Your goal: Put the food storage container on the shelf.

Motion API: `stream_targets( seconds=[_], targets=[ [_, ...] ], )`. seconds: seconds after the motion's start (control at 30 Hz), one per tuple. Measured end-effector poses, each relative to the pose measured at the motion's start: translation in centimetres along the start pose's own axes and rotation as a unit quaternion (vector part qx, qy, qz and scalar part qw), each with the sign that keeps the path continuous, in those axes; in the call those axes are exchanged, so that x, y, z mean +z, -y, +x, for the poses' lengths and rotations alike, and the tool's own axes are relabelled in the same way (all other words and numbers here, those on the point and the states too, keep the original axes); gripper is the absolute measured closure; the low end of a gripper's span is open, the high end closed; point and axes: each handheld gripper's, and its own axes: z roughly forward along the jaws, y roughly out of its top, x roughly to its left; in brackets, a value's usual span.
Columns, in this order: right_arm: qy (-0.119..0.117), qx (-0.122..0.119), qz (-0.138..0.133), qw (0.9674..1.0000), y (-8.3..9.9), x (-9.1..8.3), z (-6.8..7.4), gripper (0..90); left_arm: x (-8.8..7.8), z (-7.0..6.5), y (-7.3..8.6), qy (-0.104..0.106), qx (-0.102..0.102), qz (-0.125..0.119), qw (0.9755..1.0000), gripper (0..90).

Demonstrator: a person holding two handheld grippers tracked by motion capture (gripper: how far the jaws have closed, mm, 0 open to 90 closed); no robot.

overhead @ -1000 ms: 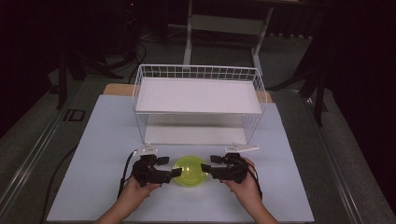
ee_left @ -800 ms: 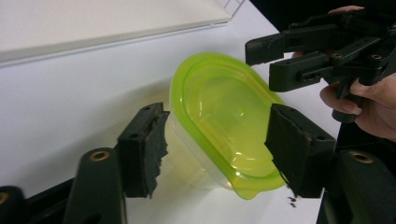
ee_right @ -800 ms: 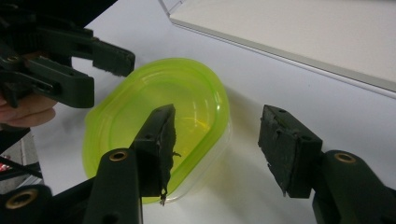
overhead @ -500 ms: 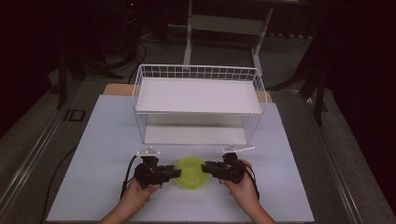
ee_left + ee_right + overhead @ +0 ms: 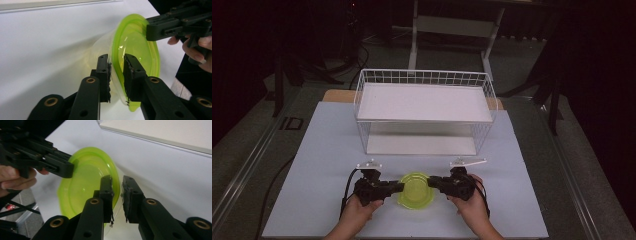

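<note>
Bowl (image 5: 416, 190): clear plastic w/ lime-green lid, round, flat on table (image 5: 317, 165).

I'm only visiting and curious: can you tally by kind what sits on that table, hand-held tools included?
Green lidded container: 1
White wire shelf rack: 1
Hand-held grippers: 2, the left gripper and the right gripper, each with its jaws closed on the container's rim from opposite sides
Total: 4
</note>
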Motion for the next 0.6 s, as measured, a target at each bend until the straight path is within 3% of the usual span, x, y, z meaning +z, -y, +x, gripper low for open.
stream_targets(
  seconds=[0.1,0.17,0.3,0.6],
  targets=[
    [-0.002,-0.018,0.003,0.9998,-0.2,-0.2,0.5,80.3,-0.3,0.3,-0.1,-0.004,-0.014,-0.008,0.9999,80.2],
    [0.009,-0.033,0.011,0.9994,-0.2,-0.1,1.1,80.6,-0.5,-0.1,-0.4,-0.017,0.007,-0.008,0.9998,81.2],
    [0.005,-0.029,0.006,0.9996,-0.4,-0.4,1.0,80.7,-0.9,-0.7,-0.8,-0.020,0.010,-0.011,0.9997,81.3],
    [0.014,-0.049,-0.026,0.9983,-2.3,-2.6,1.8,80.6,-2.2,-2.2,-3.2,-0.013,0.030,-0.037,0.9988,81.3]
  ],
)
